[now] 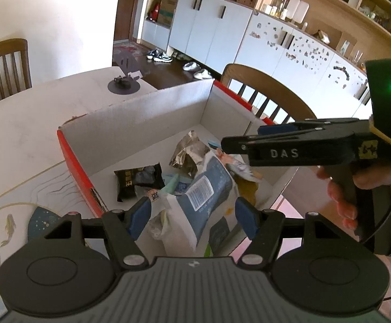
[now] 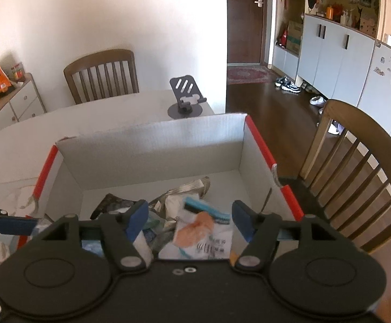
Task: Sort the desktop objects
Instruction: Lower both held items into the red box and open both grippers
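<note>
With both pairs of blue-padded jaws spread wide and nothing held, the left gripper (image 1: 192, 215) and right gripper (image 2: 187, 218) are best lifted straight clear of the red-edged white cardboard box (image 2: 152, 145), where the crumpled snack packets (image 1: 195, 177) lie piled just below them.

Each wrist camera rides just behind its own claw, angled down and close over the open white cardboard box with red edges (image 1: 147, 123) on the pale tabletop (image 1: 20, 134); both views share box and dark metal phone stand (image 2: 186, 99).
</note>
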A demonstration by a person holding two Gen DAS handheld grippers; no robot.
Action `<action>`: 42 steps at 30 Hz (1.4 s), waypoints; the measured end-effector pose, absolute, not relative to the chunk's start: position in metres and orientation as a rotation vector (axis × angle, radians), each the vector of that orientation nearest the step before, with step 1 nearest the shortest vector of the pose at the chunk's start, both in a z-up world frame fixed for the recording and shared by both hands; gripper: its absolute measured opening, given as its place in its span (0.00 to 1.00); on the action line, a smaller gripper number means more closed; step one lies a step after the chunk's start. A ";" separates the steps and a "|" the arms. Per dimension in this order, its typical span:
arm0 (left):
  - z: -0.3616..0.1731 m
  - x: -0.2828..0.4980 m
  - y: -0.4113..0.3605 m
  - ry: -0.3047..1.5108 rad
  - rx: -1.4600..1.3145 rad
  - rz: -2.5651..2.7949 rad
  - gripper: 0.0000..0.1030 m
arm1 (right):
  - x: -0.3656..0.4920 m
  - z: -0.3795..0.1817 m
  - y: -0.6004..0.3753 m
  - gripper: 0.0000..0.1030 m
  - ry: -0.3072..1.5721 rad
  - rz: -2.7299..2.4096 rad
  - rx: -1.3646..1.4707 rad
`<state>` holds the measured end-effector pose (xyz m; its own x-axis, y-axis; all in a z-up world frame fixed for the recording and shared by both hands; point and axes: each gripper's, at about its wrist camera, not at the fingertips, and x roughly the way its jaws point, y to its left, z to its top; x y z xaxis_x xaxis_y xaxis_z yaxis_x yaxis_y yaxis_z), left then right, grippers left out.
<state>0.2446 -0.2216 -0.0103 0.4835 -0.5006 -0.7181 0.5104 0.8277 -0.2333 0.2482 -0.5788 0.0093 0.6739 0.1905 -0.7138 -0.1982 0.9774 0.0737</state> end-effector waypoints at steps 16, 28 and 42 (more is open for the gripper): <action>0.006 0.230 -0.205 0.828 -0.028 -0.621 0.66 | 0.209 0.034 -0.574 0.67 0.778 0.244 0.015; 0.010 0.222 -0.186 0.819 -0.013 -0.605 0.66 | 0.184 0.043 -0.564 0.68 0.754 0.234 0.024; 0.013 0.211 -0.167 0.780 -0.001 -0.586 1.00 | 0.154 0.047 -0.556 0.75 0.725 0.219 0.049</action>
